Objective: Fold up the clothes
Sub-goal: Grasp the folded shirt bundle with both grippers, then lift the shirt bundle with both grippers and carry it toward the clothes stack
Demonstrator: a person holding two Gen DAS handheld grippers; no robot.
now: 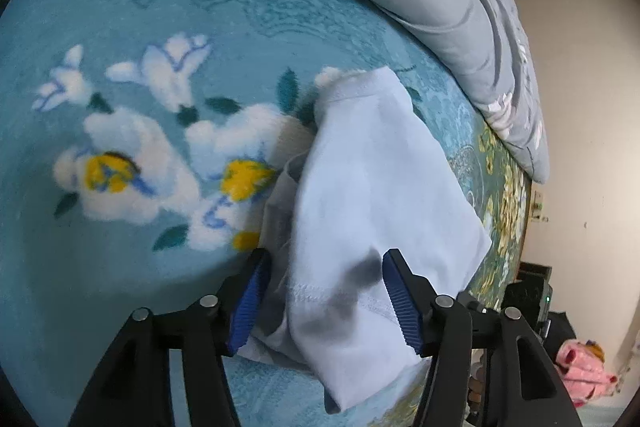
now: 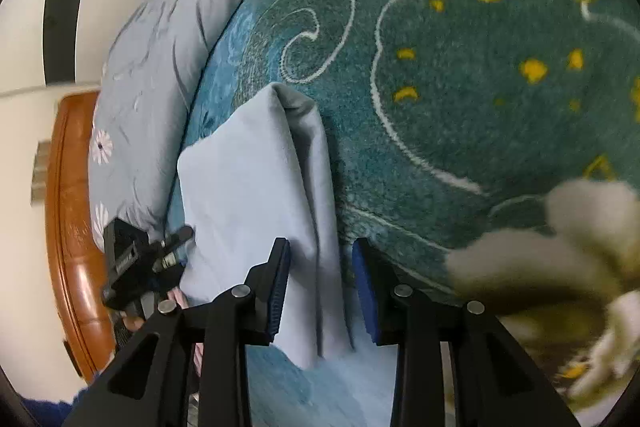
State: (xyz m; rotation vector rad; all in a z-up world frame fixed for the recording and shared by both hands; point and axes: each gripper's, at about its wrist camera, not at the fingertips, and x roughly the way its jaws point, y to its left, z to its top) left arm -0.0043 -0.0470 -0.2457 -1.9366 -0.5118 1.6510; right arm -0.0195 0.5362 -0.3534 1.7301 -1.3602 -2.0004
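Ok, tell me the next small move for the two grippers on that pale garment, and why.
Probably close both on the cloth. The pale garment lies folded on the floral blanket, its edge between the open pads of the left gripper and right gripper, neither pressing it.

The pale garment (image 2: 256, 187) ran out of the right wrist view at six o'clock, its lower end smeared by blur. At four o'clock a cream shape (image 2: 560, 251) was too blurred to identify. At eight o'clock, fingers (image 2: 176, 297) showed only partly behind the left gripper (image 2: 182, 247).
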